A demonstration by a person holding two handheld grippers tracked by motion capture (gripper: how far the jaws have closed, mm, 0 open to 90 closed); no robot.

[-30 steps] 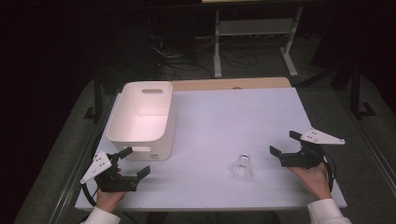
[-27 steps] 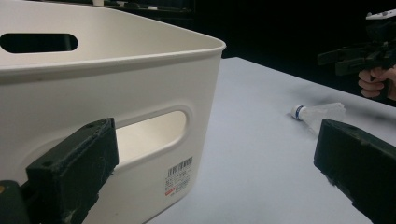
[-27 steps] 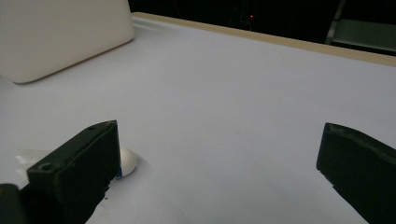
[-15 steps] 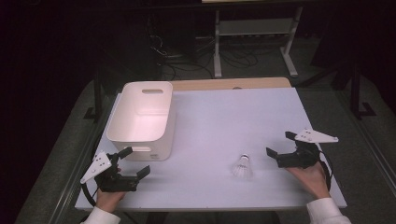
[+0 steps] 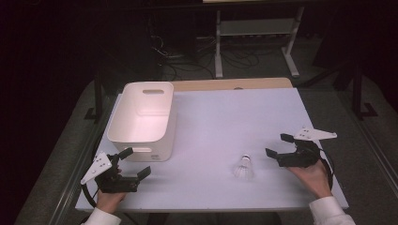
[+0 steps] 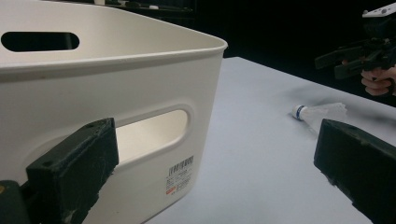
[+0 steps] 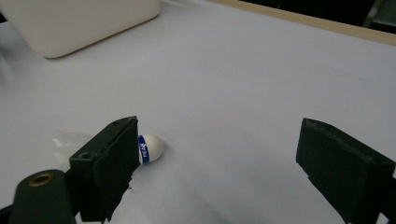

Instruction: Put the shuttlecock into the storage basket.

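Room: dark, with a metal stand [image 5: 253,42] and loose cables on the floor beyond the table.
Surface: a white table [image 5: 234,122] with a wooden strip along its far edge.
Bin: a white plastic bin [image 5: 143,119] stands on the left part of the table, with handle slots in its end walls and a label on the near wall.
Shuttlecock: a white shuttlecock [image 5: 244,167] lies on its side on the near right part of the table, well apart from the bin; its cork [image 7: 150,147] carries a blue band.
Right gripper: the right gripper [image 5: 280,149] sits just right of the shuttlecock, low over the table. Its jaws have just been closing a little but stand wide apart, nothing between them; the cork shows just beside one jaw.
Left gripper: the left gripper [image 5: 133,162] rests at the near left corner, just in front of the bin, jaws apart and empty.
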